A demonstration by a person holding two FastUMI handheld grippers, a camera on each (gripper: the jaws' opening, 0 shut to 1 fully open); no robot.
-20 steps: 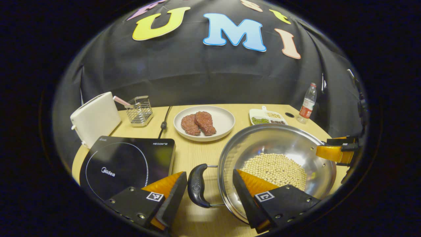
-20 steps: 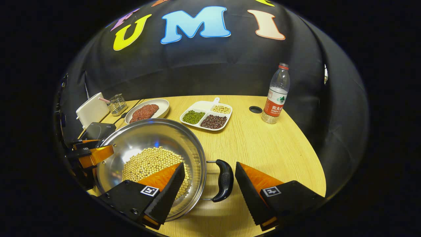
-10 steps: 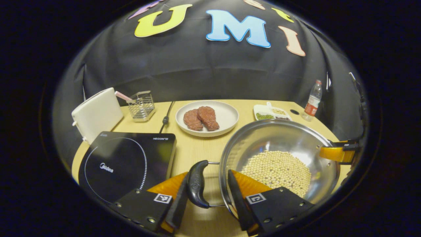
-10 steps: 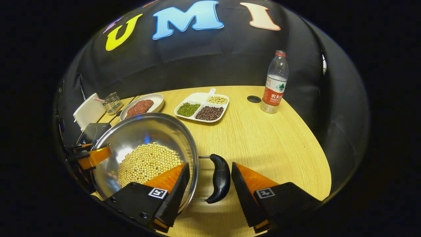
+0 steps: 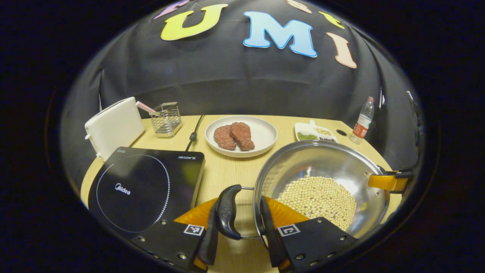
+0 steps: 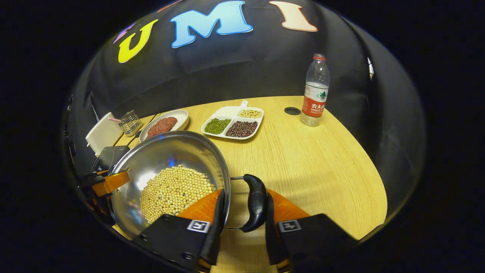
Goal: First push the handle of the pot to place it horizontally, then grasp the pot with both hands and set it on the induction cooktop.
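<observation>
Your left hand-held gripper (image 5: 238, 231) at the bottom of the left gripper view is clenched on the pot's black handle (image 5: 226, 212), both fingers pressing it. Your right hand-held gripper (image 6: 242, 223) at the bottom of the right gripper view grasps the other handle (image 6: 255, 203) in the same way. The pot (image 5: 322, 167), with pale beans (image 5: 318, 197) inside, is at lower right of the left gripper view, on the table (image 5: 227, 170), beside the induction cooktop (image 5: 144, 185) at lower left.
</observation>
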